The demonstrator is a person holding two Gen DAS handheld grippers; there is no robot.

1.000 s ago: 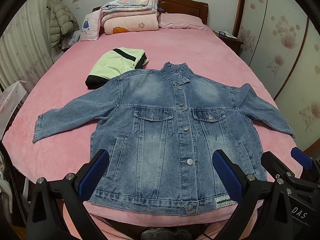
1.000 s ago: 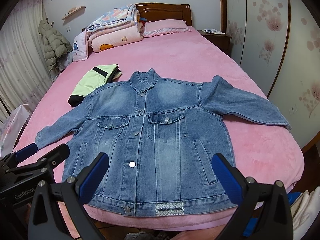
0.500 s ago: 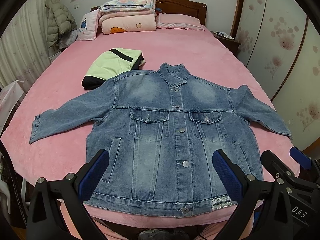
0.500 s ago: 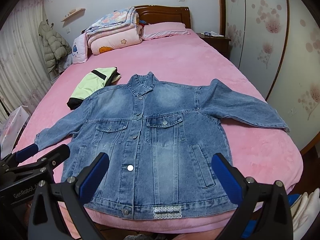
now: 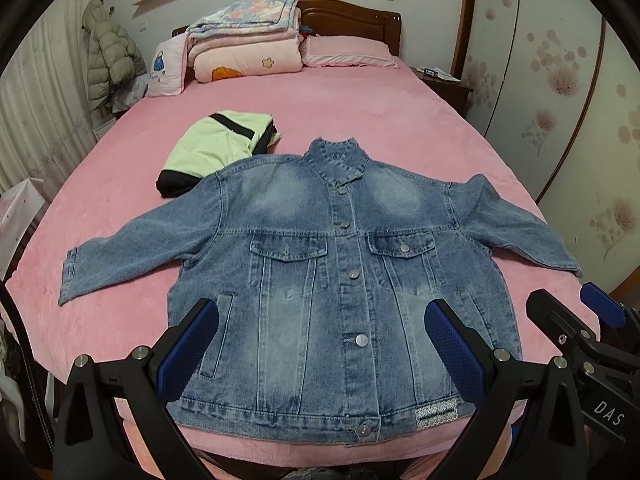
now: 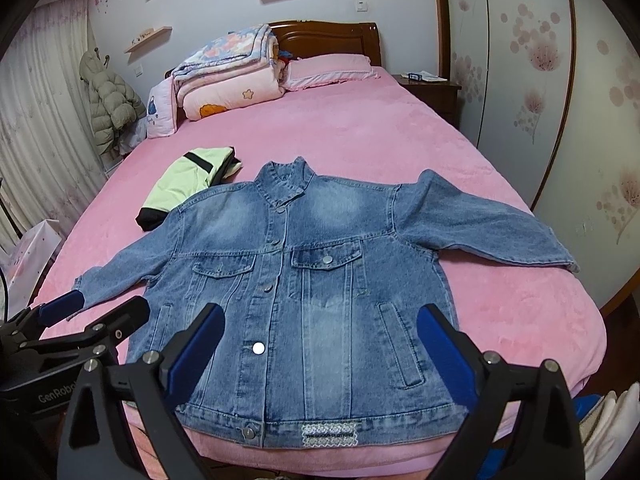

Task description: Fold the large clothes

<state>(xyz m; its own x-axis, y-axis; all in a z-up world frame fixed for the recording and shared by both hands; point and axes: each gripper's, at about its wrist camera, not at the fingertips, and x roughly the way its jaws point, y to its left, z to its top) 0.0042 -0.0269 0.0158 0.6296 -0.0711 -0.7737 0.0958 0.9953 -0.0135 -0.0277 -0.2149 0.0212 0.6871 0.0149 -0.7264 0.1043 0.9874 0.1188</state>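
Your right tool has just narrowed slightly (nothing between its jaws); left tool gapes; denim jacket lies unfolded along the bed's near edge.

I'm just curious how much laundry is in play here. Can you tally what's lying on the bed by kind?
Denim jackets: 1, the jacket spread flat
Folded garments: 1, the green garment
Folded quilts in a stack: 2, the quilts
Pillows: 2, the pink pillow and the printed pillow
Total: 6
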